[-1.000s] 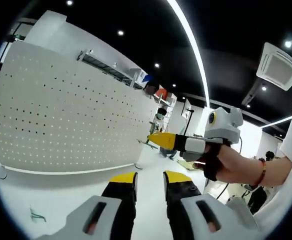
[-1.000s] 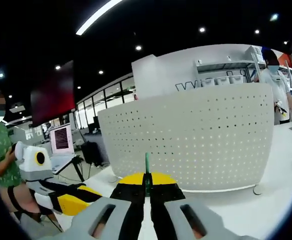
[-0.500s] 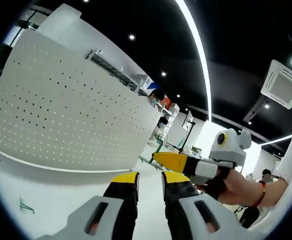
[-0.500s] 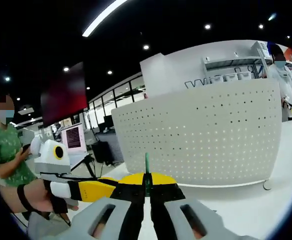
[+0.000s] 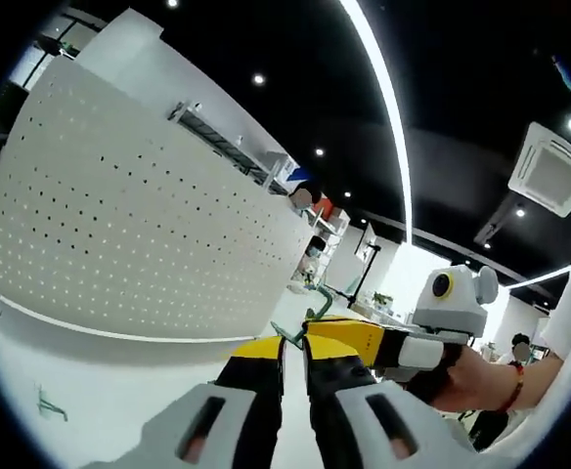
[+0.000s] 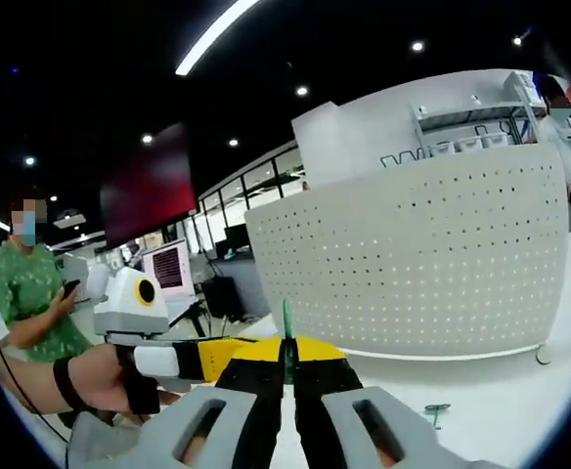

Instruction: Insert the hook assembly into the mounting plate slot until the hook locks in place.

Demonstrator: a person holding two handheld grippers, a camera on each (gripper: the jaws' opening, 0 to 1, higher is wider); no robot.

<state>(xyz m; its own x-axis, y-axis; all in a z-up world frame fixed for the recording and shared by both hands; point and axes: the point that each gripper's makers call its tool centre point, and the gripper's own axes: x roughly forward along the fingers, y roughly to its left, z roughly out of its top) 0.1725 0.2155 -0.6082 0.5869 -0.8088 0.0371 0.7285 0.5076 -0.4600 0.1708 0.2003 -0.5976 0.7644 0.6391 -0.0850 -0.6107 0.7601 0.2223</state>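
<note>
One thin green hook (image 6: 287, 337) (upright) pinched by right hand-held gripper (image 6: 287, 376); left unclear

L gripper (image 5: 292, 344): rises from bottom centre of left gripper view, yellow-tipped jaws nearly closed, narrow gap, nothing seen between them. R gripper (image 6: 286, 349): bottom centre of right gripper view, jaws pressed together on a thin green hook (image 6: 287, 332) sticking up between tips. R hand (image 5: 459, 379) w/ black strap and red wristband at lower right of left gripper view; L hand (image 6: 95, 376), also strapped, at lower left of right gripper view.
</note>
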